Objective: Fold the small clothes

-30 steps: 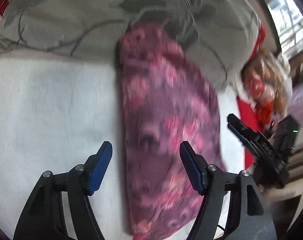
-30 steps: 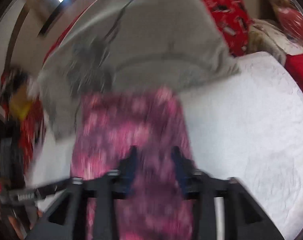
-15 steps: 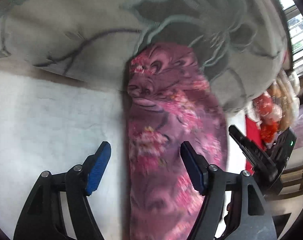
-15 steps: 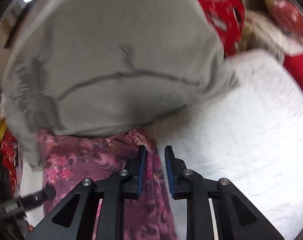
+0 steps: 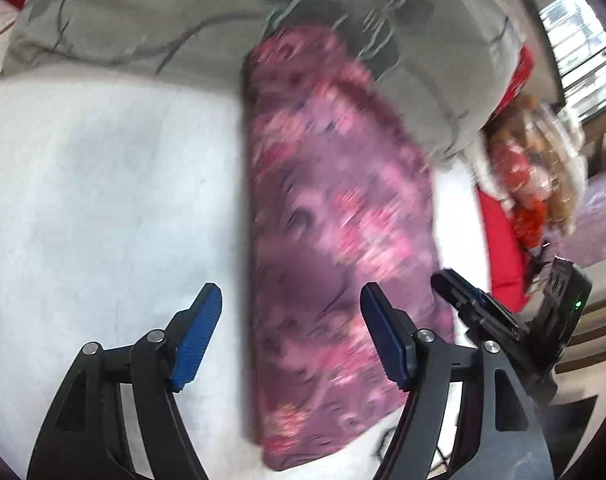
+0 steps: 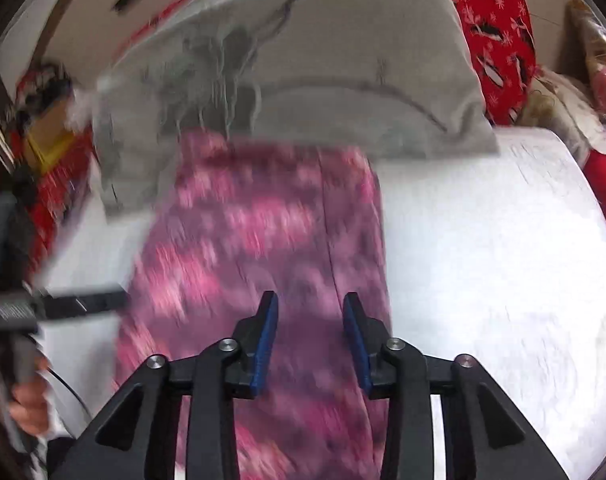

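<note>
A purple-pink floral garment (image 5: 335,240) lies folded in a long strip on the white bed sheet (image 5: 103,200), its far end against a grey pillow (image 5: 183,20). It also shows in the right wrist view (image 6: 263,240). My left gripper (image 5: 291,336) is open and empty, straddling the garment's left edge above it. My right gripper (image 6: 310,338) is partly open and empty, above the garment near its right edge. The right gripper also shows in the left wrist view (image 5: 475,312). Both views are blurred.
The grey pillow (image 6: 323,60) leans over the garment's far end. A red patterned cushion (image 6: 499,32) and a wrapped bundle (image 5: 531,176) lie beside it. The bed's edge is near the left gripper (image 6: 31,308) in the right wrist view.
The right gripper, nearly shut at the garment's far edge half a second ago, has opened and drawn back. Both grippers have pulled back from the pillow; the garment lies flat.
</note>
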The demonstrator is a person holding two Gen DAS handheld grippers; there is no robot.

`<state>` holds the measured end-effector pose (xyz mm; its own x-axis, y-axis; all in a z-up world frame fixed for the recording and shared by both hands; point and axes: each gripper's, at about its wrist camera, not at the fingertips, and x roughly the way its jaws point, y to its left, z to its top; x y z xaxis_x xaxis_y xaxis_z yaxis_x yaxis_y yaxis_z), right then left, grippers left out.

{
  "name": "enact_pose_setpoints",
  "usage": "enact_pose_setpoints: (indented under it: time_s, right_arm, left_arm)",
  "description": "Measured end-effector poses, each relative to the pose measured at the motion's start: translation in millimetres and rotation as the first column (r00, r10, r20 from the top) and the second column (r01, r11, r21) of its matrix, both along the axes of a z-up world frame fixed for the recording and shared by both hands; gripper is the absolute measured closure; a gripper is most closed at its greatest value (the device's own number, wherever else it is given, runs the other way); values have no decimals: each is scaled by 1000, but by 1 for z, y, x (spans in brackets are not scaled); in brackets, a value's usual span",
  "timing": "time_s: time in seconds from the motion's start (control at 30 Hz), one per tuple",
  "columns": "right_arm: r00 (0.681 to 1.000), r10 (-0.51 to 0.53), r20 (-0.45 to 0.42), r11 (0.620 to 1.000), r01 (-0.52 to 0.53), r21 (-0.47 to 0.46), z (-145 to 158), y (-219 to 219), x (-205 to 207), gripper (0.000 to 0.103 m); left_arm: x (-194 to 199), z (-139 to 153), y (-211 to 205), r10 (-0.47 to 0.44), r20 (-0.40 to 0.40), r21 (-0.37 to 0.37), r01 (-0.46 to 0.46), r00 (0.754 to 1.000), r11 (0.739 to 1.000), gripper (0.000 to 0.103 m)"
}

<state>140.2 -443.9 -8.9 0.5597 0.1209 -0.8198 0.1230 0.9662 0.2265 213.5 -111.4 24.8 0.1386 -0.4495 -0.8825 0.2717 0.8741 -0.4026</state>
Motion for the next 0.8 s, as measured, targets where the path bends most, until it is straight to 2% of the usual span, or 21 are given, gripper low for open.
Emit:
enact_pose_setpoints:
  time_s: [0.03, 0.07, 0.1, 0.13, 0.2, 0.27, 0.3, 0.33, 0.4, 0.5, 0.6, 0.63, 0.67, 0.7, 0.73, 0.77, 0.8]
  right_arm:
    - [998, 9, -63, 999, -11, -43, -11, 0, -6, 66]
    - [998, 12, -62, 999, -14, -37, -15, -1, -10, 65]
    - [999, -6, -37, 1000, 6, -7, -10, -5, -15, 64]
    - [998, -31, -53, 999, 32, 21, -5, -11, -15, 63]
    - [996, -88, -28, 994, 89, 68, 7, -33, -22, 62]
    - [988, -151, 26, 977, 145, 156, 14, -58, -23, 54]
    - [983, -182, 33, 967, 172, 187, 15, -69, -23, 43]
    - [977, -209, 30, 954, 197, 226, 13, -74, -14, 38]
    - [972, -235, -7, 920, 225, 321, -5, -91, -4, 37]
    - [977, -211, -25, 884, 202, 421, -31, -81, 3, 38]
    - [989, -146, 26, 899, 122, 421, -33, -60, 19, 38]
    - [990, -139, 22, 905, 118, 408, -34, -58, 21, 41]
    - [990, -137, 18, 918, 120, 378, -33, -52, 24, 44]
    - [992, -127, 21, 932, 112, 345, -32, -46, 27, 55]
    - [993, -109, 35, 952, 94, 292, -25, -37, 28, 72]
    - [994, -105, 43, 964, 92, 248, -20, -33, 27, 81]
    - [994, -94, 49, 972, 81, 221, -17, -30, 26, 81]
  left_arm:
    - [1, -10, 0, -10, -30, 23, 11, 999, 1000, 31]
    - [-2, -15, 0, -10, -39, 18, 11, 999, 1000, 30]
    - [-3, -9, 2, -11, -24, 4, 11, 1000, 1000, 30]
    - [-1, -4, 2, -19, -29, -5, 18, 999, 1000, 30]
    - [4, 7, 9, -21, -35, -67, 19, 999, 998, 31]
    - [15, 12, 21, 8, -42, -124, -13, 999, 992, 30]
    - [23, 9, 22, 21, -60, -150, -30, 998, 988, 30]
    - [27, 6, 16, 25, -85, -168, -39, 996, 985, 30]
    - [40, -7, 7, 16, -149, -201, -46, 989, 978, 30]
    - [45, -23, -6, -12, -218, -239, -42, 976, 970, 30]
    - [41, -24, -13, -14, -228, -252, -46, 974, 967, 30]
    - [39, -20, -13, -3, -217, -247, -51, 976, 968, 30]
    - [39, -17, -16, 6, -191, -228, -50, 982, 972, 36]
    - [38, -12, -17, 11, -166, -199, -44, 986, 979, 46]
    - [36, -7, -20, 4, -132, -159, -25, 991, 987, 61]
    - [35, -4, -22, -6, -113, -146, -10, 994, 989, 69]
    - [32, 1, -22, -11, -90, -142, -2, 996, 990, 73]
